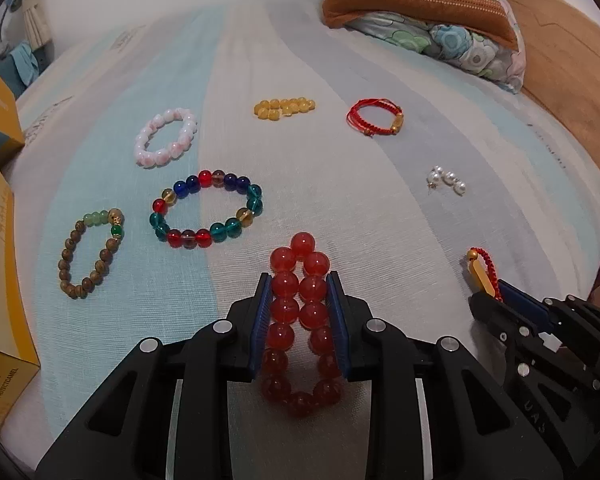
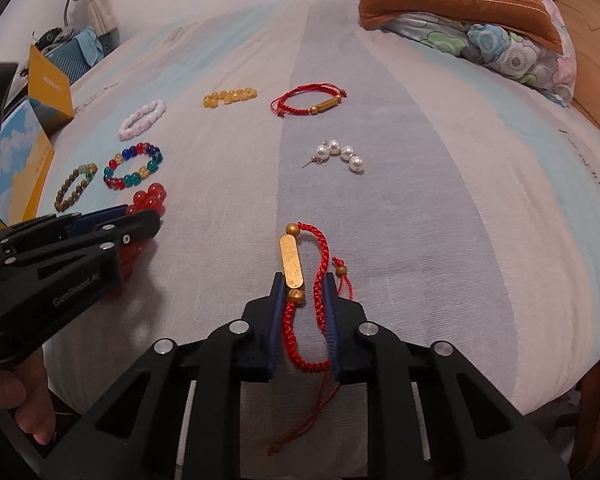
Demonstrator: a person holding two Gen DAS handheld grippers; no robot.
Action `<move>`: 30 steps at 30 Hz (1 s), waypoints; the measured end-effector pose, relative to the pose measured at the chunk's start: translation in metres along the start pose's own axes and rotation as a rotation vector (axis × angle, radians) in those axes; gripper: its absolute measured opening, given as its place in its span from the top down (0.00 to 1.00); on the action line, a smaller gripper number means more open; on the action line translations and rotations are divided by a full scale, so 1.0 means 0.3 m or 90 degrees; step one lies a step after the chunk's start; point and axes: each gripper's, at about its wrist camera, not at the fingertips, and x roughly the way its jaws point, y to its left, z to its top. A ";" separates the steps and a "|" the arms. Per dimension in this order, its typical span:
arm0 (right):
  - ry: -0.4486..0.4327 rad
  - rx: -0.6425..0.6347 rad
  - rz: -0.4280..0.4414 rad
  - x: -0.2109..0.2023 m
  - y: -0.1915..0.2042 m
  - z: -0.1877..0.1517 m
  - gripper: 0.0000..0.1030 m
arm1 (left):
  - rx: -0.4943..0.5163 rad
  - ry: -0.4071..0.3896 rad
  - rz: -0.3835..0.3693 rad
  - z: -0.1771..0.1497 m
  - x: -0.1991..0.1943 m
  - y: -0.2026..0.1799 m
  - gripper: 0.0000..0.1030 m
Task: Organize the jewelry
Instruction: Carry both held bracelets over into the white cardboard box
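- The left gripper [image 1: 300,312] is squeezed tight on a red bead bracelet [image 1: 300,312]. The bracelet is squashed long and thin, and it points straight ahead along the fingers.
- The right gripper [image 2: 303,320] is squeezed on a red string bracelet [image 2: 320,280] with a gold bar [image 2: 292,262]. This one also lies long-ways between the fingers, with the gold bar poking out in front.
- Both bracelets look close to the bed sheet [image 2: 440,240], but I cannot tell if they touch it.
- Ahead and to the left of the left gripper lie three bead rings close together: a brown and green one [image 1: 90,254], a many-color one [image 1: 208,209] and a pink one [image 1: 166,137]. The left gripper is nearer to these, so I think the red beads belong there.
- Straight ahead of the right gripper are the pearl earrings [image 2: 340,156], and past them another red string bracelet [image 2: 308,100] of the same kind. The right gripper is nearer to it, so the match can go beside it.
- A small bunch of yellow beads [image 1: 284,107] lies far ahead.
- Counting: five bead bracelets, two string bracelets, one little bunch of pearls.
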 end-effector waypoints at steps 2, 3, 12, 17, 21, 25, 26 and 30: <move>-0.008 0.002 -0.002 -0.009 -0.003 0.001 0.87 | -0.003 -0.002 -0.003 0.001 -0.007 0.002 0.74; -0.013 0.003 -0.002 -0.015 -0.005 0.001 0.87 | -0.001 -0.003 -0.004 0.003 -0.012 0.001 0.74; -0.021 0.009 0.004 -0.025 -0.008 0.007 0.87 | 0.000 -0.012 -0.013 0.007 -0.040 -0.003 0.74; -0.026 0.016 0.015 -0.035 -0.012 0.012 0.87 | -0.005 -0.017 -0.012 0.012 -0.061 0.006 0.74; -0.032 0.016 0.018 -0.052 -0.011 0.018 0.87 | -0.010 -0.025 -0.015 0.017 -0.112 0.014 0.87; -0.039 0.014 0.006 -0.071 -0.009 0.027 0.87 | -0.017 -0.022 -0.010 0.014 -0.127 0.027 0.87; -0.040 0.016 0.003 -0.077 -0.010 0.030 0.87 | -0.020 -0.019 -0.012 0.012 -0.127 0.031 0.87; -0.046 0.016 0.007 -0.106 -0.005 0.037 0.87 | -0.023 -0.023 -0.018 0.014 -0.165 0.031 0.87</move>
